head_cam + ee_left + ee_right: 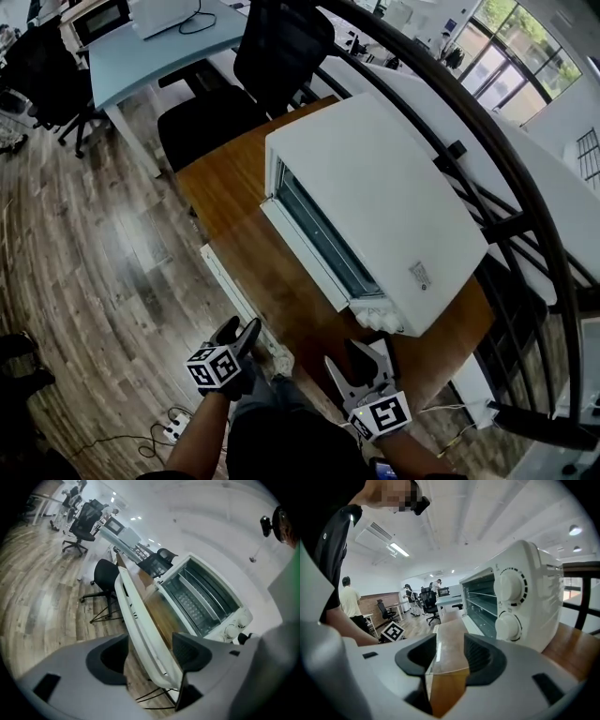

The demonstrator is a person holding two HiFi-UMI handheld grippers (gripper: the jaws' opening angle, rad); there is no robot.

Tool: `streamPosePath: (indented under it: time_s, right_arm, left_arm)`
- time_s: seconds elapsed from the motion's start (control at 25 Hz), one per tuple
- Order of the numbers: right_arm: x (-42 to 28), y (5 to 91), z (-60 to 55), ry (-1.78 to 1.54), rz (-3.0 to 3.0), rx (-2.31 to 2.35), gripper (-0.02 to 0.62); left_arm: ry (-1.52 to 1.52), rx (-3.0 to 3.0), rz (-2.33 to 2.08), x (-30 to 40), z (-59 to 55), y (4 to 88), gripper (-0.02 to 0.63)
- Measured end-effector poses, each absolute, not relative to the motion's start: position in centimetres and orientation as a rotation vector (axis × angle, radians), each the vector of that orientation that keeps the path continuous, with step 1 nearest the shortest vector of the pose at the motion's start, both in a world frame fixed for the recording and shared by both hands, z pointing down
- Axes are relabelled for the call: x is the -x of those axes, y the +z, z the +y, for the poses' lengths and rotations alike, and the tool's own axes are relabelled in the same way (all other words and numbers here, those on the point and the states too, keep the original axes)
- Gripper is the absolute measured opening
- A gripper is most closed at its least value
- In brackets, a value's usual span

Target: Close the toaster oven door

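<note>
**A:** Office, wood-plank floor, brown wooden table (230, 183). Where's the door?

**B:** On the white box-shaped toaster oven (375, 187). Its white-framed glass door (138, 625) lies dropped flat open.

**A:** And the 2 grippers?

**B:** The left gripper (238, 330) is spread wide astride the door's rim (no pinch). The right gripper (449, 656) is half open and holds nothing. It looks like the approach step. Next, that rim needs lifting until the door shuts.

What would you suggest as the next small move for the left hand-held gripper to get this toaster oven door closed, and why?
I would probably close the left hand-held gripper on the white door handle, then lift. The toaster oven has its door folded down flat, and the handle runs between that gripper's open jaws, with neither pad pressing on it.
</note>
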State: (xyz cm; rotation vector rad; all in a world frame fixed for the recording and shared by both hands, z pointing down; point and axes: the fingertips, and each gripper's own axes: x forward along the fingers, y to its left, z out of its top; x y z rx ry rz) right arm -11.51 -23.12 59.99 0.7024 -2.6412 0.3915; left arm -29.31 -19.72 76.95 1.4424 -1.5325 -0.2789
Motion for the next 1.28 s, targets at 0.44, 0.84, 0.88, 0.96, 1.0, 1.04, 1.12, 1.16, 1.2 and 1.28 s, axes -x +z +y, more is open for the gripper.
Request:
streamPosePath:
  time_s: [0.44, 0.84, 0.88, 0.96, 1.0, 1.04, 1.12, 1.16, 1.2, 1.28]
  right_arm:
    - [11.9, 59.1, -23.9, 0.392, -2.658, -0.707, 0.178]
    - [13.9, 57.6, -24.5, 0.391, -2.732, -0.656, 0.192]
    - [14.1, 57.4, -24.5, 0.392, -2.74, -0.652, 0.192]
    - [14.4, 56.8, -24.4, 0.394, -2.757, -0.644, 0.192]
    - [14.6, 56.5, -24.4, 0.395, -2.765, -0.639, 0.192]
    - [14.7, 56.3, -24.4, 0.396, -2.773, -0.635, 0.192]
    - [15.0, 56.0, -24.4, 0.398, -2.786, -0.624, 0.192]
    - [15.2, 55.9, -24.4, 0.4, -2.792, -0.617, 0.192]
    - [15.3, 55.9, -24.4, 0.402, -2.797, -0.609, 0.192]
    - [15.6, 55.8, -24.2, 0.409, -2.806, -0.591, 0.192]
  left_arm:
    - [-0.397, -1.435, -1.394, 27.8, -21.7, 76.0, 0.275]
    - [-0.456, -1.482, -1.393, 28.2, -22.1, 71.1, 0.275]
    - [-0.457, -1.501, -1.395, 28.2, -22.2, 70.2, 0.27]
    - [-0.453, -1.541, -1.405, 28.2, -22.6, 68.6, 0.257]
    - [-0.451, -1.56, -1.412, 28.2, -22.9, 67.7, 0.255]
    - [-0.452, -1.577, -1.42, 28.3, -23.1, 66.9, 0.255]
    - [-0.467, -1.605, -1.436, 28.6, -23.7, 65.3, 0.24]
    - [-0.479, -1.615, -1.442, 28.7, -24.0, 64.5, 0.238]
    - [-0.491, -1.622, -1.447, 28.8, -24.2, 63.8, 0.236]
    - [-0.514, -1.63, -1.453, 29.1, -24.7, 62.7, 0.235]
